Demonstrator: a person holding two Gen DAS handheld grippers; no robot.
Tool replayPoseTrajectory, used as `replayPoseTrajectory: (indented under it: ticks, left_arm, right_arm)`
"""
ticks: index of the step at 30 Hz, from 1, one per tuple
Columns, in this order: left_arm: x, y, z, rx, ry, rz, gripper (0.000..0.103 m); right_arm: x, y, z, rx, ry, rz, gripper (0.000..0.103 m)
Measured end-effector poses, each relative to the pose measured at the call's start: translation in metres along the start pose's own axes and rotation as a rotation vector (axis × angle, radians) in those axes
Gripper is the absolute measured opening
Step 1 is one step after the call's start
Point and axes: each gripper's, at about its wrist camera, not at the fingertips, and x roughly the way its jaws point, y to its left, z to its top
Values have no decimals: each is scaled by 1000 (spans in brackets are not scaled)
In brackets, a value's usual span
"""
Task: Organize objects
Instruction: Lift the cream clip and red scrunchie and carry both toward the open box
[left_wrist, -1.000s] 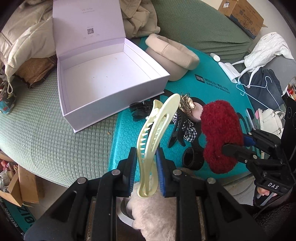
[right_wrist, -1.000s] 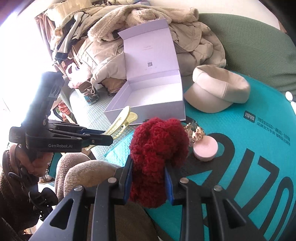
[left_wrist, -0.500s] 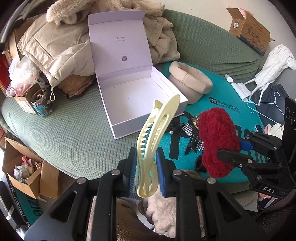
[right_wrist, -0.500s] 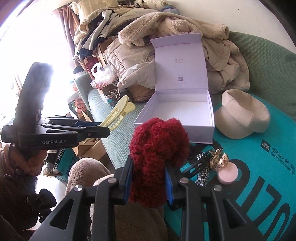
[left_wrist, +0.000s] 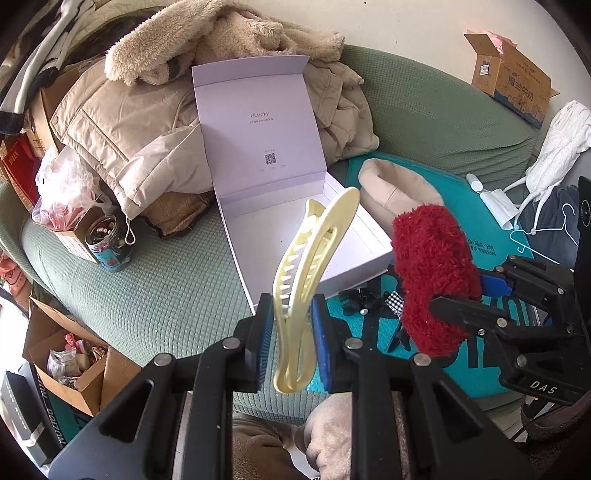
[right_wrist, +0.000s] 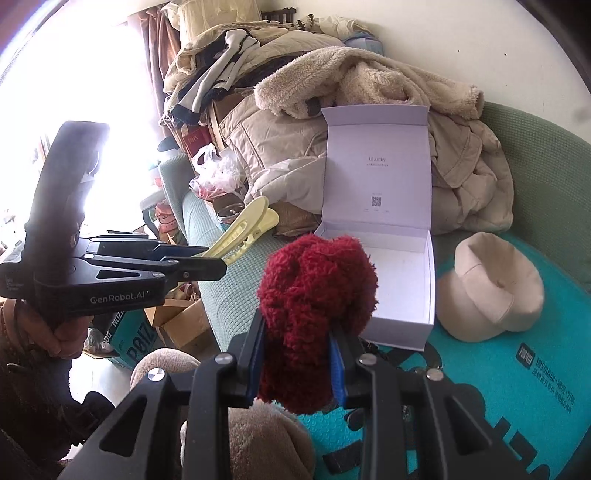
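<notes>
I have both tools lifted well clear of the teal mat (left_wrist: 461, 206) now; a second ago they hung low over the clutter, and the lavender box (left_wrist: 295, 236) filled much more of the left view. The left tool (left_wrist: 291, 332) is clenched on the pale yellow hair clip (left_wrist: 314, 266), which stands nearly upright between the blue pads. The right tool (right_wrist: 299, 350) grips the fuzzy red scrunchie (right_wrist: 317, 295), squeezed at its lower half. Both pieces have come up with the tools, so both picks look secure. The box sits open and empty on the green sofa (left_wrist: 166, 280), lid propped back against the heap of coats (right_wrist: 369, 92). I judge the carry to the box comes next. Black clips (left_wrist: 358, 299) and a beige cap (right_wrist: 491, 288) wait on the mat.
</notes>
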Motion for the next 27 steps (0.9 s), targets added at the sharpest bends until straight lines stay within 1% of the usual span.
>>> replayPoseTrajectory:
  ticks: [6, 12, 17, 23, 27]
  left_arm:
    - [17, 10, 31, 5, -23, 17, 20]
    - [47, 20, 56, -2, -19, 29, 20]
    - [81, 25, 72, -6, -10, 27, 20]
    - [127, 27, 91, 3, -4, 48, 20]
    - [159, 35, 102, -18, 7, 49, 20]
  right_arm:
    - [15, -14, 23, -14, -15, -8, 30]
    - [37, -31, 42, -21, -19, -3, 30]
    - [57, -48, 53, -22, -17, -12, 30]
    - [85, -74, 62, -13, -9, -36, 30]
    - [105, -92, 67, -4, -1, -45, 30]
